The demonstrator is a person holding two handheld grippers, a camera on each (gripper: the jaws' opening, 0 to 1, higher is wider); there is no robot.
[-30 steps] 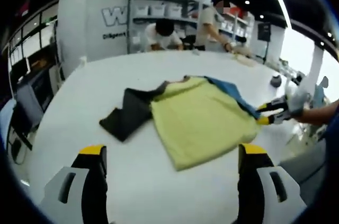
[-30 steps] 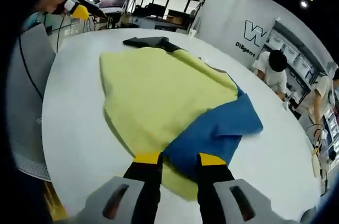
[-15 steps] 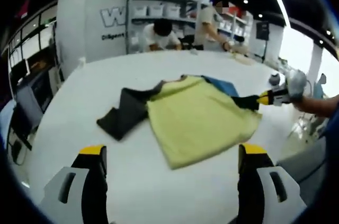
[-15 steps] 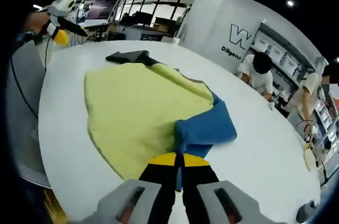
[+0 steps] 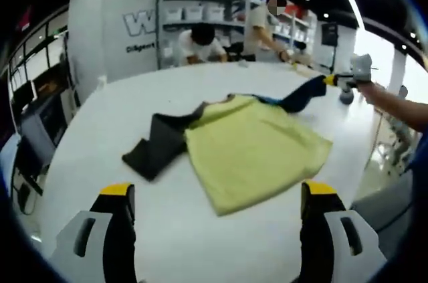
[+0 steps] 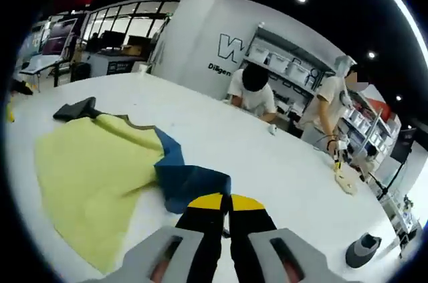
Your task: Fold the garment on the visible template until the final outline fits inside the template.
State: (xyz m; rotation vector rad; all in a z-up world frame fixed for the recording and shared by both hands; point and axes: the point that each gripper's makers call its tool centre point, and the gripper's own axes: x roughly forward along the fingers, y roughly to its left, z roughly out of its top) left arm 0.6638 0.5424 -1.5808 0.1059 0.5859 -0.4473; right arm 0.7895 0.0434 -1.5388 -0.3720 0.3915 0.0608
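A garment lies on the white table (image 5: pixel 100 136): a yellow body (image 5: pixel 254 149), a black sleeve (image 5: pixel 157 146) spread to its left, and a blue sleeve (image 5: pixel 301 99) drawn out to the right. My right gripper (image 5: pixel 332 81) holds the end of that blue sleeve, lifted off the table. In the right gripper view, my right gripper (image 6: pixel 224 201) is shut on the blue sleeve (image 6: pixel 190 182), with the yellow body (image 6: pixel 87 176) and black sleeve (image 6: pixel 77 108) beyond to the left. My left gripper (image 5: pixel 218 193) hovers open, short of the yellow body's near edge, holding nothing.
Two people (image 5: pixel 200 42) lean over the table's far edge, in front of shelves (image 5: pixel 200 15). A small dark object (image 6: pixel 364 249) stands on the table near the right gripper. A pale cloth-like item (image 6: pixel 344 179) lies by the second person.
My right gripper shut on the blue sleeve and pulled it off the yellow body, outward and upward. The left gripper has stayed open in place.
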